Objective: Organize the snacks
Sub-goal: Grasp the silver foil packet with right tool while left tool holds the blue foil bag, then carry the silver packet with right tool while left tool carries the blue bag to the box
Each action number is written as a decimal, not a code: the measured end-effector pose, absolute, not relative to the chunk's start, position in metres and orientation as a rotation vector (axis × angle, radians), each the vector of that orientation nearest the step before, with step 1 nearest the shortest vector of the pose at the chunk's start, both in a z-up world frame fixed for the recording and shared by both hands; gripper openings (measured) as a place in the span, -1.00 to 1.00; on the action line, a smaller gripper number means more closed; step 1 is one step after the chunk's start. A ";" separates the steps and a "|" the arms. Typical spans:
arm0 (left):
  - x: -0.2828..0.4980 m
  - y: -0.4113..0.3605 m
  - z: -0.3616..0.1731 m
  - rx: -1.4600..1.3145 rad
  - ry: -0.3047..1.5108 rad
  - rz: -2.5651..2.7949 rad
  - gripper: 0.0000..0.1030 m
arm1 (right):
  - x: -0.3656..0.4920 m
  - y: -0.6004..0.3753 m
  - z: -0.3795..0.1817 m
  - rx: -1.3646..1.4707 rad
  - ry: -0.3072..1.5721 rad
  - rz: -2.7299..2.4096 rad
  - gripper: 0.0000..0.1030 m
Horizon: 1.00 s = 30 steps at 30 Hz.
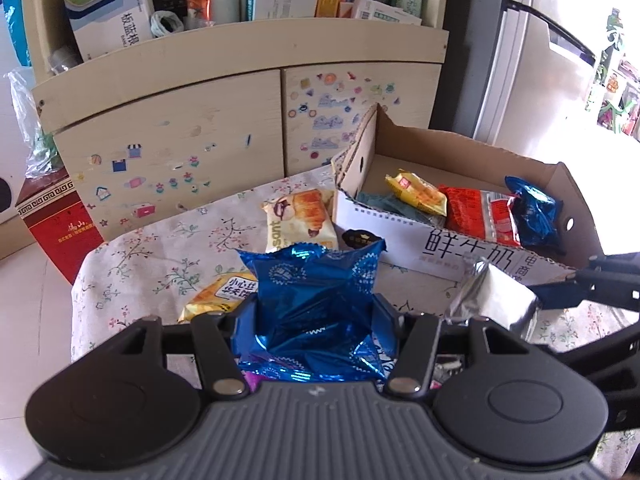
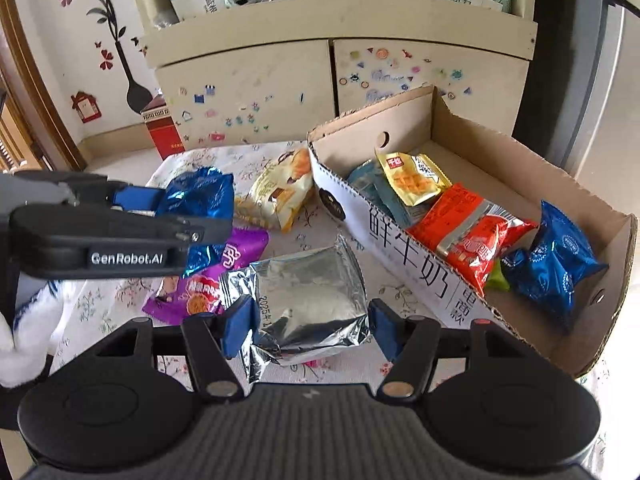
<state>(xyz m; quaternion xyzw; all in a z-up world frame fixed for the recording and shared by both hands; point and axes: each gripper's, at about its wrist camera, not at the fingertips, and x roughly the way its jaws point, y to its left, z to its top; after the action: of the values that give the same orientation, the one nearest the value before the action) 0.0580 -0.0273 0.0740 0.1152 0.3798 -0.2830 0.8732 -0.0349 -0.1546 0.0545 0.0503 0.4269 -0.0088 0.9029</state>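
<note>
Between my left gripper's [image 1: 316,312] fingers sits a blue foil packet [image 1: 316,300], pinched from both sides and lifted clear of the flowered tablecloth [image 1: 132,264]. My right gripper [image 2: 308,320] brackets a silver foil packet [image 2: 308,300]: one pad presses its left edge, but the other pad seems to stand a little off the right edge, so I cannot tell whether that grip is closed or only closing. The silver packet looks raised at its near end, though I can't be sure it has left the cloth.

What matters for the coming move is where the cardboard box [image 2: 420,280] lies. It stands to the right of both tools, its long axis running from the near right corner away toward the cupboard [image 2: 248,80], with its printed side wall facing me. My right gripper is the nearer one, just beside that wall; the left is farther off with the right between it and the box. I judge the silver packet should go over the wall first, then the blue one.

Several packets already lie inside, among them a red one [image 2: 468,232] and a second blue one [image 2: 560,260]. Loose on the cloth are a purple packet [image 2: 200,284] and a croissant packet [image 1: 300,212].
</note>
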 end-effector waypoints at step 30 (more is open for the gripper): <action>0.060 -0.038 0.108 0.184 0.640 -0.529 0.12 | -0.033 -0.185 0.115 0.174 0.666 -0.122 0.34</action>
<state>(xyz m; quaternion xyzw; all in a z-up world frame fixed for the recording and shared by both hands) 0.0597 -0.0377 0.1079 0.0891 0.3105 -0.2567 0.9109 -0.0330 -0.1848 0.1150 0.0850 0.3261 -0.0598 0.9396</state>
